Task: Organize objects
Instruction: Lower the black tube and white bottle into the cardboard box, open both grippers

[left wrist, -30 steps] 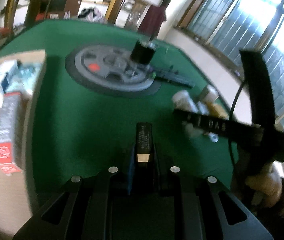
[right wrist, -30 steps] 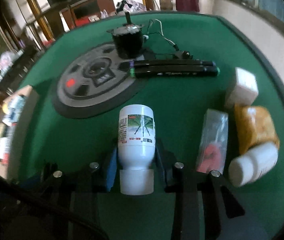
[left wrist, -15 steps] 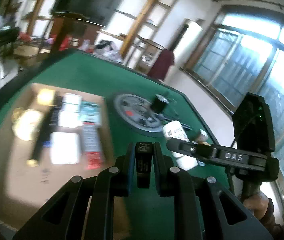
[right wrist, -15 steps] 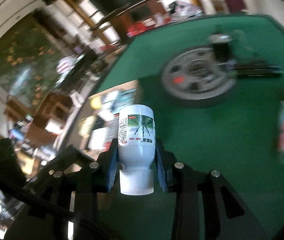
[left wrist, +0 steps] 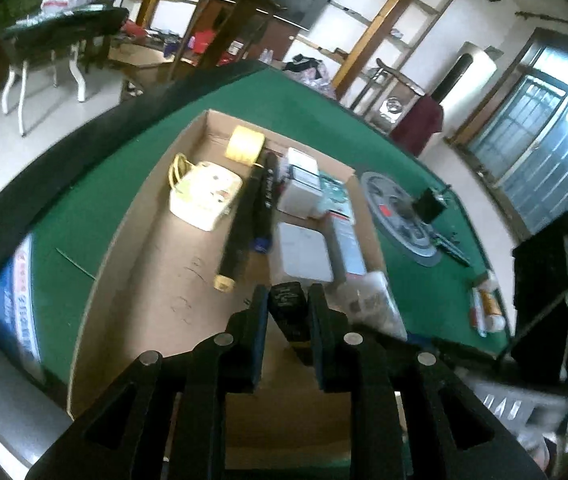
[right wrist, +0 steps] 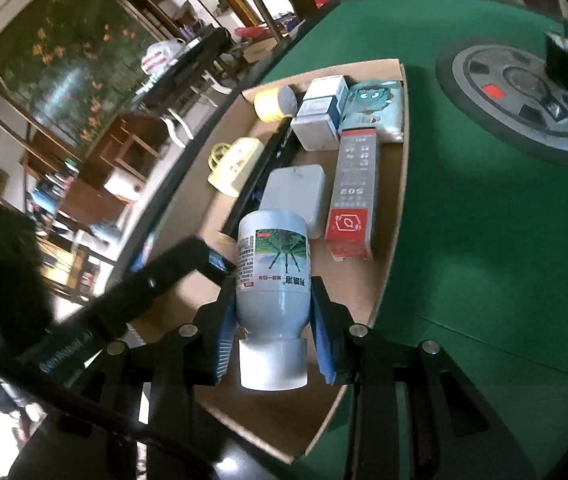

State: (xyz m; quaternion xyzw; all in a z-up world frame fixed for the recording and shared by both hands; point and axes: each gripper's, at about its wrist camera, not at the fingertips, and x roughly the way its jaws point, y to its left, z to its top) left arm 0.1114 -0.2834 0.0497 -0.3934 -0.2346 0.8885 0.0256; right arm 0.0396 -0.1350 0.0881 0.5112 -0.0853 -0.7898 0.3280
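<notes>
Your right gripper (right wrist: 272, 320) jaws clamped on white bottle (right wrist: 272, 280), cap toward you, long axis pointing into cardboard box (right wrist: 388, 264) below. Left gripper (left wrist: 286, 316) jaws narrow, pinching small black block (left wrist: 289, 308), also over box.

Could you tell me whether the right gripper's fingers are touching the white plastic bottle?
Touching: the right wrist view shows both fingers pressed against the white plastic bottle.
</notes>
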